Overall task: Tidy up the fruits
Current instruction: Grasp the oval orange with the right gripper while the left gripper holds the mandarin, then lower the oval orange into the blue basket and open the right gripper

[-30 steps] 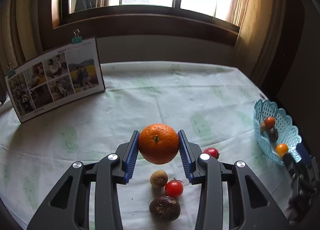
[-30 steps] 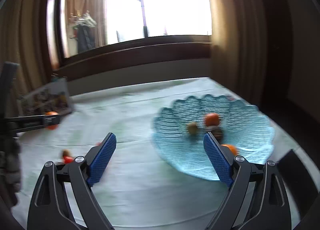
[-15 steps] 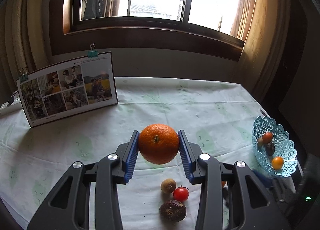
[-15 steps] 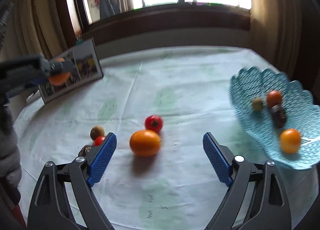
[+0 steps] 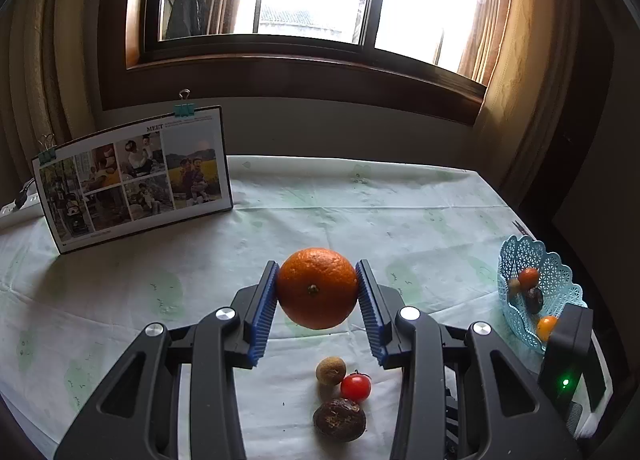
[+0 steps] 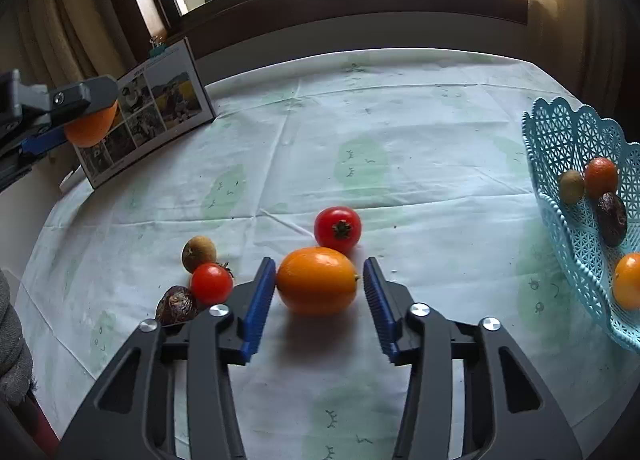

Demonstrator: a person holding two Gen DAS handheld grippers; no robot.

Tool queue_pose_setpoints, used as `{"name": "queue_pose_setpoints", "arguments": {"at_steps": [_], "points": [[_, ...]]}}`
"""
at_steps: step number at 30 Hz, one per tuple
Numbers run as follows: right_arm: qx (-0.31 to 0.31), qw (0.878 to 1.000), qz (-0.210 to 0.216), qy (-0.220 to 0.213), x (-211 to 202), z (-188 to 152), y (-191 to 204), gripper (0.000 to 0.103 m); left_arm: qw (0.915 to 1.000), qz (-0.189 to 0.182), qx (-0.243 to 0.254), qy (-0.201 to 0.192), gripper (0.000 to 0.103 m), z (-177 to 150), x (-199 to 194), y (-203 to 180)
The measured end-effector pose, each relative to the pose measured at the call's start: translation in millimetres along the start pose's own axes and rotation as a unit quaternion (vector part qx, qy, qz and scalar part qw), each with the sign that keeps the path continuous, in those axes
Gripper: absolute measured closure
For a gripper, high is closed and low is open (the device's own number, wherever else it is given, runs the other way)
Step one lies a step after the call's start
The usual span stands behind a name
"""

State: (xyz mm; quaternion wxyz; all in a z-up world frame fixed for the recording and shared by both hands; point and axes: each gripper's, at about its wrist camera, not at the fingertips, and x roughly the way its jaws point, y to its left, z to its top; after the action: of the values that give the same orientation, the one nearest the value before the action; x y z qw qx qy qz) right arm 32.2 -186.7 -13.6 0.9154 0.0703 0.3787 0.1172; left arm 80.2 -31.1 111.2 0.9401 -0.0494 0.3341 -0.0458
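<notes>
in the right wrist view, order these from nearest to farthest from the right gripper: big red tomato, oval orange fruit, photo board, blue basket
1. oval orange fruit, between the right gripper fingers.
2. big red tomato, just behind it.
3. blue basket, off to the right.
4. photo board, far back left.

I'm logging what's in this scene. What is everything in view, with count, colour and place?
Orange: 1, orange, held above the table.
Oval fruit: 1, orange-yellow, on cloth between right fingers.
Tomatoes: 2, red, on cloth.
Small round fruit: 1, brownish, on cloth.
Wrinkled fruit: 1, dark, on cloth.
Basket: 1, light blue, right edge; four fruits inside.
Photo board: 1, back left.
Left gripper: shut on orange.
Right gripper: open.
</notes>
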Motion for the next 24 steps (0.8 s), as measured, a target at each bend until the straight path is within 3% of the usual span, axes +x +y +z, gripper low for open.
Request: {"name": "queue_pose_setpoints", "arguments": {"at_steps": [5, 13, 24], "points": [[-0.003, 1.000, 0.005, -0.005, -4, -3, 2, 0.059, 1.0000, -0.001, 0.000, 0.002, 0.063, -1, 2, -1], [0.002, 0.999, -0.007, -0.054, -36, -2, 0, 0.059, 1.0000, -0.002, 0.002, 0.002, 0.063, -1, 2, -1], [0.060, 0.990, -0.051, -0.115, -82, 3, -45, 0.059, 1.0000, -0.003, 0.008, 0.001, 0.063, -4, 1, -8]]}}
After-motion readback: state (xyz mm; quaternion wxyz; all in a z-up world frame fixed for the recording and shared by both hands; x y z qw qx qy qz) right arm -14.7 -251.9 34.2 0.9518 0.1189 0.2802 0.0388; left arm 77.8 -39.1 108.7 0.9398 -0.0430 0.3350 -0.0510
